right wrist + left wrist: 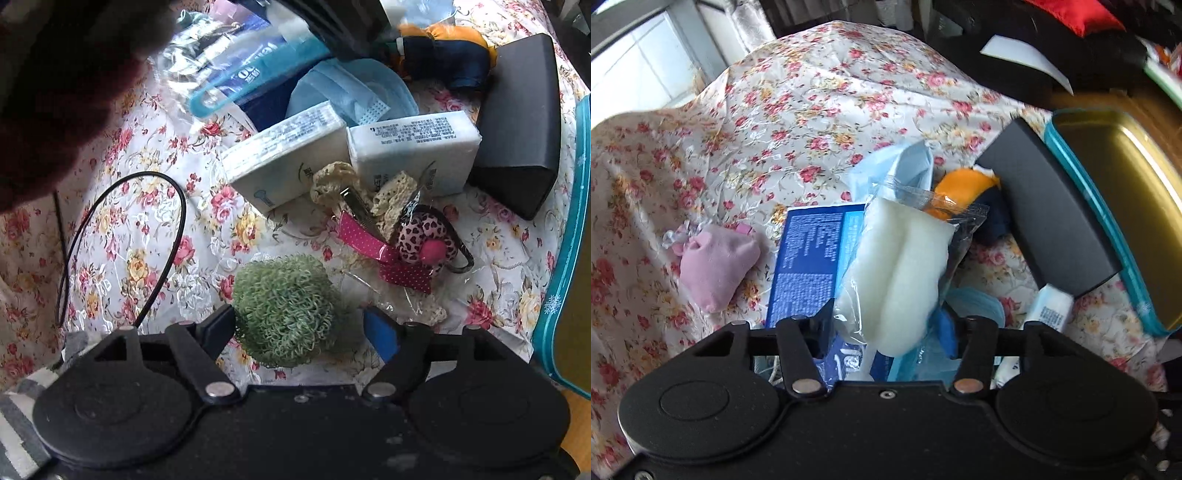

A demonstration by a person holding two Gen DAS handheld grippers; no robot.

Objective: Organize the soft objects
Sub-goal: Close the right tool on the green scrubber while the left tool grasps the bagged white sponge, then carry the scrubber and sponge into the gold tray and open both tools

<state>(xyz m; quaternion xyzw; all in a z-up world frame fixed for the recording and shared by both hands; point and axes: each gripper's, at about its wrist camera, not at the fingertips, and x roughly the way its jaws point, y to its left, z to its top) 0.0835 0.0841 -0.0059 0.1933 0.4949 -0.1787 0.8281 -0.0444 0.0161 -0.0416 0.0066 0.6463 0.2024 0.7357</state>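
- White, fluffy wadding in a clear crinkled plastic sleeve, the cotton pack (pixel 897 273), stands between the fingers of my left gripper (pixel 890 325). Its lower end sits in the gap, which is wide; I cannot tell whether either finger touches it.
- Green, springy looped fibre forms a rounded scrubber ball (pixel 284 310). It lies on the cloth between the spread fingers of my right gripper (pixel 299 328), near the left finger and apart from the blue-padded right finger (pixel 382 334).
- Floral satin tablecloth (pixel 775 122), glossy and wrinkled, covers the work surface.
- Pink plush pouch (pixel 714 264), soft and gathered at the top, lies well to the left of the left gripper.
- Blue printed packet (pixel 809 258) lies flat just behind the cotton pack.
- Two white tissue packs (pixel 351 147), rectangular and film-wrapped, lie side by side beyond the scrubber ball.
- Lace trim and a pink dotted hair clip (pixel 388 243) with a leopard-print puff lie between the tissue packs and the right gripper.
- Matte black case (pixel 521 133), rigid and wedge-shaped, sits at the right.
- Gold-lined tin (pixel 1126 206) with a teal rim lies beside the black case.
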